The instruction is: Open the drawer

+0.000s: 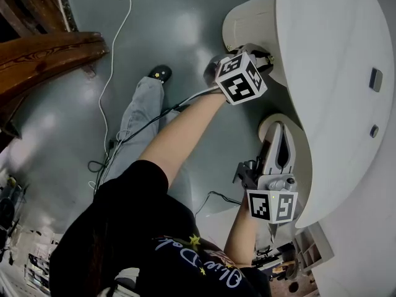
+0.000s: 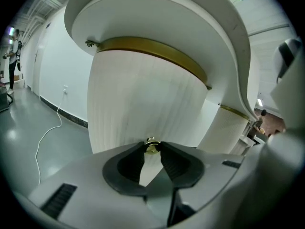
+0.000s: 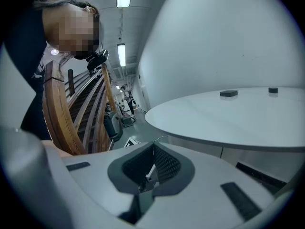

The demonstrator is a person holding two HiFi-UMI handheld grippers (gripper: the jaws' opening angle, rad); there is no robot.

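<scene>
Left gripper (image 2: 152, 153) has its dark pads pinched onto a small brass knob (image 2: 152, 146), which shows only as a glint between the tips. The knob sticks out toward the camera from the drawer (image 2: 143, 104), a white front with upright ribs that bulges outward under a gold band (image 2: 157, 51) and an overhanging white top (image 2: 157, 13). The drawer's edges cannot be made out, so its long axis is unclear; only the ribs give a direction, and they run vertically. The head view shows none of this grip: the marker cube (image 1: 241, 77) covers the jaws, and the furniture's top hides the knob. That view does show the right gripper (image 1: 281, 135) just beside the same white furniture, nearer the person, with its jaws pointing away from the person. The right gripper view shows those jaws closed tip to tip on nothing, with a round white tabletop (image 3: 228, 113) beyond them and a wooden staircase (image 3: 76, 113) farther off.
</scene>
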